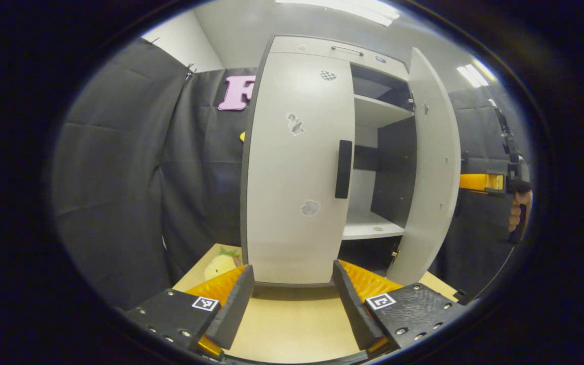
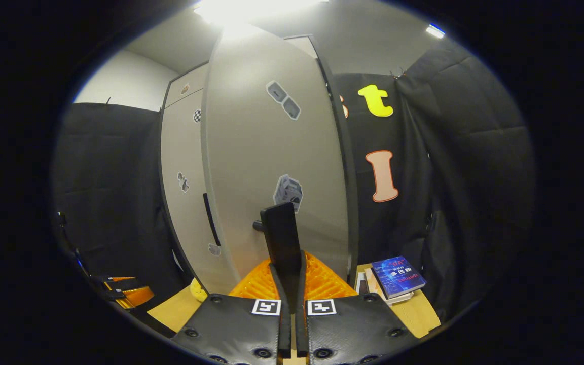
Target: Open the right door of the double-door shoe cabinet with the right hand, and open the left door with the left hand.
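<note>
The pale grey shoe cabinet (image 1: 297, 167) stands on a wooden table. Its left door (image 1: 292, 203) is closed, with a black vertical handle (image 1: 343, 169) at its inner edge. My left gripper (image 1: 292, 299) hangs open in front of that door, low and apart from it, with nothing between its fingers. The right door (image 1: 431, 167) is swung open, so the shelves (image 1: 375, 111) show. In the right gripper view my right gripper (image 2: 289, 271) is shut on the right door's black handle (image 2: 281, 233), and the right door (image 2: 271, 152) stands close ahead. The right gripper (image 1: 492, 182) also shows past that door's edge.
A yellow plush toy (image 1: 221, 263) lies on the table (image 1: 292, 324) by the cabinet's left foot. A stack of books (image 2: 396, 276) sits on the table to the right of the cabinet. Black cloth walls close in on both sides. A hand (image 1: 517, 213) holds the right gripper.
</note>
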### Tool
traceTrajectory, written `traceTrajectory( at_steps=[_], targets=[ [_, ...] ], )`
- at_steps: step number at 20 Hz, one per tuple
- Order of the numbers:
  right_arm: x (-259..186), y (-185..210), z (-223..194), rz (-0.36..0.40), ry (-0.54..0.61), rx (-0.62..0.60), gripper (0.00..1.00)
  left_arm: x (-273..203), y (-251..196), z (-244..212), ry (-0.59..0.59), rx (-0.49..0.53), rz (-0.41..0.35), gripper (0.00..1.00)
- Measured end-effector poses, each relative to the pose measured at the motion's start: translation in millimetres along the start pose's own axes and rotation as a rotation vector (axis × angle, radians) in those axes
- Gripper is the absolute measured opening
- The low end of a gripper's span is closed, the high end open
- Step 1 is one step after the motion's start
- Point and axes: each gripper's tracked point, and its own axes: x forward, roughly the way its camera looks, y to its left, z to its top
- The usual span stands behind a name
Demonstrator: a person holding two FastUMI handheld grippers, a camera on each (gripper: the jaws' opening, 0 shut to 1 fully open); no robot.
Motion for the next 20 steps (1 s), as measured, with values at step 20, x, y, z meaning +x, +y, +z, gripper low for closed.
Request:
traceTrajectory(
  at_steps=[20],
  targets=[
    [-18,-105,17,-0.043,-0.053,0.104,0.04,14,-20,-9,0.057,-0.1,-0.083,0.89]
  ],
)
